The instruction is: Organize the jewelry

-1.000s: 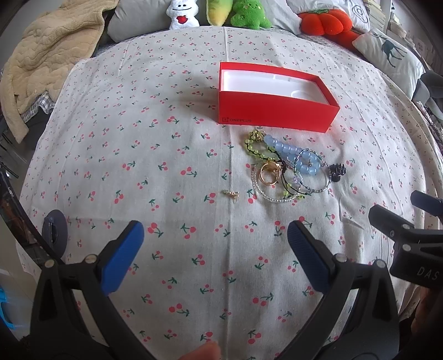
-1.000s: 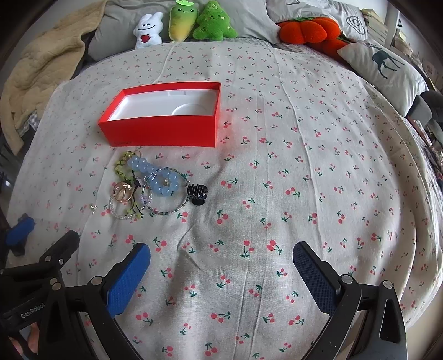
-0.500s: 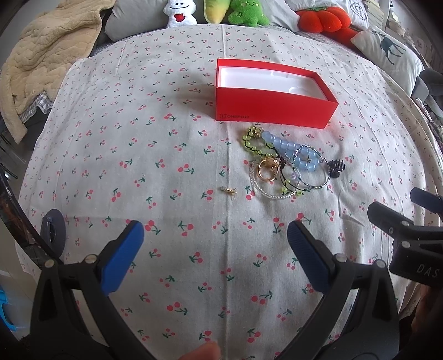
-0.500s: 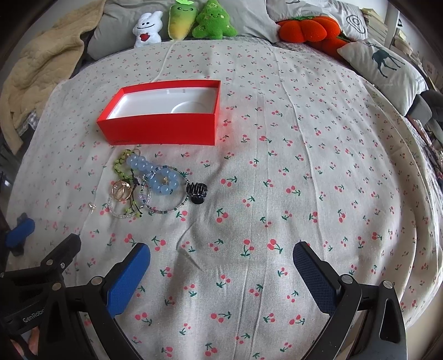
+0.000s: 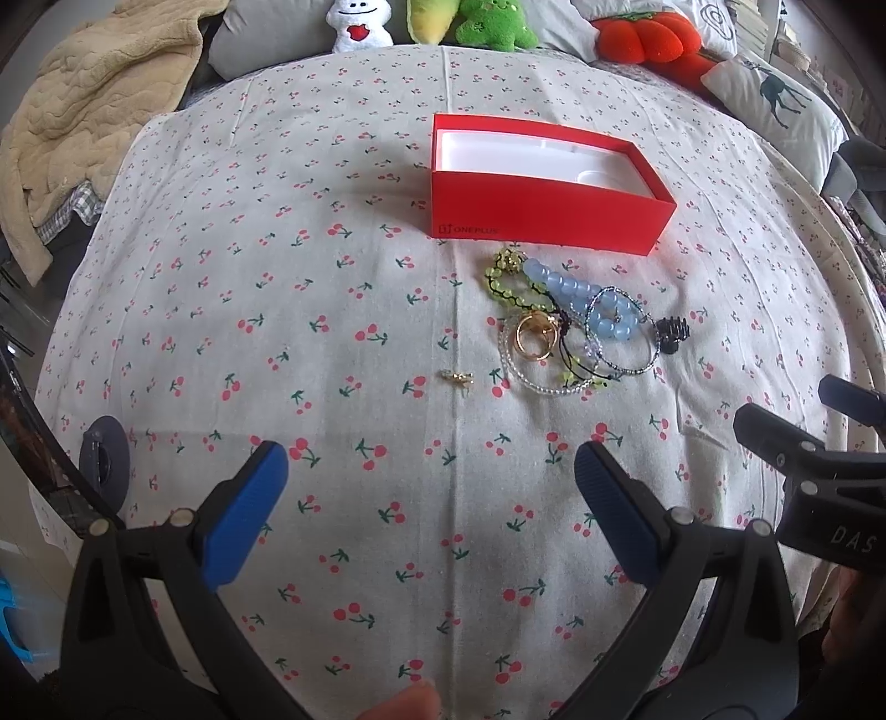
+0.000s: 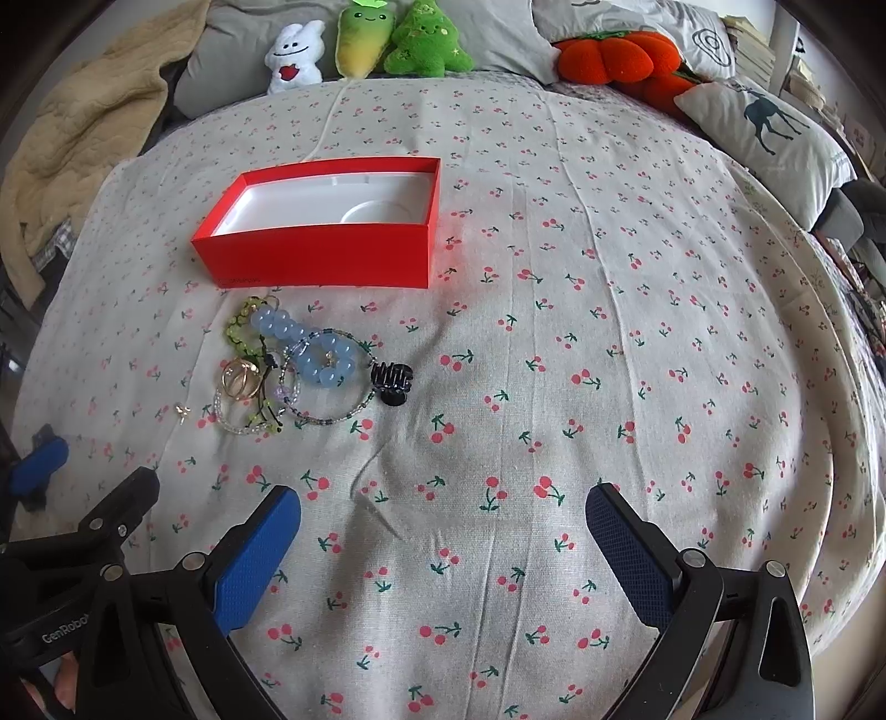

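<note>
Two blue-padded fingers of the left gripper (image 5: 429,482) stand wide apart in the left wrist view, holding nothing, above a cherry-print bedsheet (image 5: 277,277). Far of them, right of centre, sits an open red box (image 5: 548,213) with a white lining, nothing in it. Just near the box lies the jewelry pile: a green bead bracelet (image 5: 506,277) nearest the box, a string of large blue beads (image 5: 587,302) running right from it, gold rings (image 5: 534,338) inside a clear bead loop (image 5: 531,376), a thin dark bead bangle (image 5: 620,338), and a black hair claw (image 5: 671,332) at the right edge. A small gold earring (image 5: 458,378) lies alone, left of the pile. Part of the right gripper shows at the right edge, and a fingertip (image 5: 410,706) pokes in at the near edge.

In the right wrist view the right gripper (image 6: 443,518) is likewise spread wide with nothing between its pads, over bare sheet. The red box (image 6: 321,255) sits far left, and the pile lies just near it: blue beads (image 6: 310,349), green bracelet (image 6: 238,327), gold rings (image 6: 241,379), black hair claw (image 6: 390,382) on the right, the earring (image 6: 181,411) apart on the left. Plush toys (image 6: 360,44) and a deer-print pillow (image 6: 769,133) line the far edge.
</note>
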Action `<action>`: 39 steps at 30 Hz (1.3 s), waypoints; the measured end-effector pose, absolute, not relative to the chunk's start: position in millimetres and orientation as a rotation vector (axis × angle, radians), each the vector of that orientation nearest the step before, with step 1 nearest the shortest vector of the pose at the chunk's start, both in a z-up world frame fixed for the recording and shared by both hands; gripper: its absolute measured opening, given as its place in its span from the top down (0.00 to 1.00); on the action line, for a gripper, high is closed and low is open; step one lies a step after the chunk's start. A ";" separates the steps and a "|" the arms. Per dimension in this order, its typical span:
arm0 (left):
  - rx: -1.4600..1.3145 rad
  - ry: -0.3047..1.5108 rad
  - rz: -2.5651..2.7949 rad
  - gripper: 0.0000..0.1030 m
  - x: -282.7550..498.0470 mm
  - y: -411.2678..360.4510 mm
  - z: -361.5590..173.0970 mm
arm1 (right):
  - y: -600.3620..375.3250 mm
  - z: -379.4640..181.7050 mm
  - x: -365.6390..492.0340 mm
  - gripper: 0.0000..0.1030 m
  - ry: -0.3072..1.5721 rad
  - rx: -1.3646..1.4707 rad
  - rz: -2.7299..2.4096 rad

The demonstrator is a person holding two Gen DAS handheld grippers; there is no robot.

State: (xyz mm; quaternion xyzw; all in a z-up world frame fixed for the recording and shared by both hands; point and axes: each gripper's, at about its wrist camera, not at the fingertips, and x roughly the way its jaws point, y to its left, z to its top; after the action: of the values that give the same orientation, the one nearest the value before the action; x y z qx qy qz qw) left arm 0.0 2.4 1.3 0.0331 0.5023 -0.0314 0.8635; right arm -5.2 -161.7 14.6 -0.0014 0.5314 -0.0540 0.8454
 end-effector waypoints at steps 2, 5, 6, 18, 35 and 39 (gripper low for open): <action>0.071 1.049 -0.065 0.00 -0.5 2.6 1.9 | -162.8 14.2 -6.0 0.00 1.120 -0.004 -0.117; 0.071 1.049 -0.065 0.00 -0.4 3.2 1.6 | -165.0 14.1 -7.2 0.00 1.113 -0.004 -0.129; 0.070 1.052 -0.065 0.00 -0.1 3.4 1.0 | -164.8 14.7 -7.4 0.00 1.110 -0.004 -0.133; 0.036 1.046 -0.058 0.00 -0.1 8.7 3.7 | -173.1 26.0 -12.4 0.00 1.062 0.005 -0.168; -0.070 1.105 -0.191 0.02 55.0 29.8 25.2 | -181.7 48.8 47.2 0.00 1.190 0.148 -0.018; -0.179 1.134 -0.243 0.12 68.1 41.0 7.2 | -181.8 33.1 62.0 0.01 1.195 0.207 0.049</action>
State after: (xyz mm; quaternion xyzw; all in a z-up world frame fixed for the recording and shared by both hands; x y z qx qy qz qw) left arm 68.1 41.0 7.2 -0.0843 0.5350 -0.1148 0.8327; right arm 62.0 -181.8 33.1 0.0971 0.5614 0.0230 0.8215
